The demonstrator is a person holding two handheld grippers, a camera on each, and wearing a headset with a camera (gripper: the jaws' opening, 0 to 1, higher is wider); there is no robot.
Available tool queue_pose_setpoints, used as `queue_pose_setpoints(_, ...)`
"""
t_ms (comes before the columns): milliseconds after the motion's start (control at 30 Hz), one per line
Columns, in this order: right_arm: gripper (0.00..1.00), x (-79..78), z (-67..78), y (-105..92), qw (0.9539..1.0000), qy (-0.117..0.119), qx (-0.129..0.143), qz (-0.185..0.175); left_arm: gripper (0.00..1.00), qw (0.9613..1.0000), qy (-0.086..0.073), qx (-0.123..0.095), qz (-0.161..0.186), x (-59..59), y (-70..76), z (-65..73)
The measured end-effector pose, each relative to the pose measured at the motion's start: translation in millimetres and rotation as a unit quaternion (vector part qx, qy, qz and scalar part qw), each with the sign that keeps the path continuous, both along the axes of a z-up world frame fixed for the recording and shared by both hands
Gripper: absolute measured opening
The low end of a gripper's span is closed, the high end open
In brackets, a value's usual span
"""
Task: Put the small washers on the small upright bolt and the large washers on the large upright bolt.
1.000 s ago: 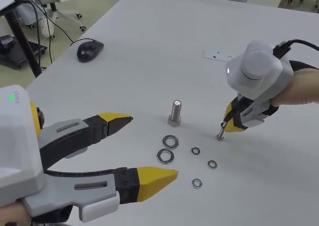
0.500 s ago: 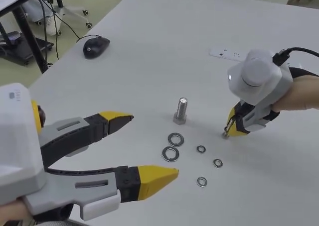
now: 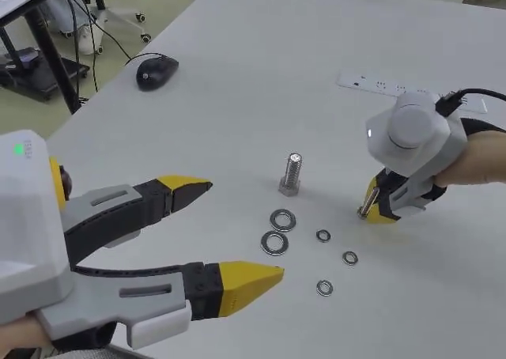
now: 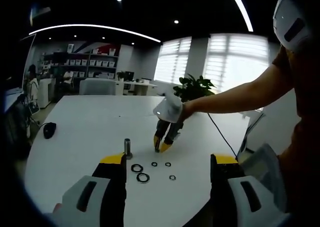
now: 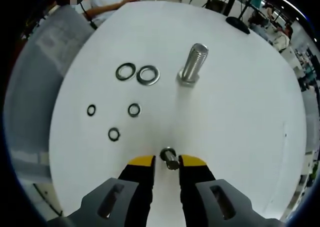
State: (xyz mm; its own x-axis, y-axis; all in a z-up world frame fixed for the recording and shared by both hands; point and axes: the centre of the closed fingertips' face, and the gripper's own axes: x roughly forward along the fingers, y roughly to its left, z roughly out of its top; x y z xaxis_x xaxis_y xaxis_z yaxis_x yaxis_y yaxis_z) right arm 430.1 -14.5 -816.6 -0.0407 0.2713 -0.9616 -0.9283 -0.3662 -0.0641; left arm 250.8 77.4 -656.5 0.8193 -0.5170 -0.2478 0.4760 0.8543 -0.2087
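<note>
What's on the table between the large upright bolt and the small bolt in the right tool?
Nothing: in the head view and the right gripper view, that stretch of table between the large bolt and the small bolt is bare.

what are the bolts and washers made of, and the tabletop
Large bolt: likely bare steel, bright silver with glinting threads. Small bolt, in the right claw: silvery metal too. Large washers and small washers: shiny grey rings, probably plated steel. Tabletop: matte white, perhaps laminate; unclear.
</note>
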Motion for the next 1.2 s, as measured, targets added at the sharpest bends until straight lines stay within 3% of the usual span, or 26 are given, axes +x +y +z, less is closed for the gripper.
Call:
queue_pose_setpoints(367,0.20,-5.3,19.8,-18.8,0.9998,-0.016,-0.014,0.004,0.68,1.0000,-0.008,0.004,-0.001,-2.4,-0.3,6.6)
queue_pose_setpoints(600,0.20,-18.6,29.1,-28.1,0.9998,-0.012,-0.014,0.007,0.68,0.9999,-0.014,0.007,-0.005,-6.0,-5.2,9.8)
queue_pose_setpoints(867,0.20,-39.7,28.0,-23.7,0.9999,0.002,-0.003,0.010,0.68,0.9997,-0.018,0.010,-0.008,-11.3,-9.5,13.6)
queue_pose_setpoints(1000,0.20,-61.1,26.5,-13.0,0.9992,0.030,0.020,0.016,0.68,0.9997,-0.021,0.012,-0.005,-14.3,-9.6,14.4)
queue_pose_setpoints(1200,0.20,-70.5,10.3,-8.2,0.9989,0.035,0.014,0.028,0.68,0.9996,-0.024,0.011,-0.002,-18.5,-10.1,15.8)
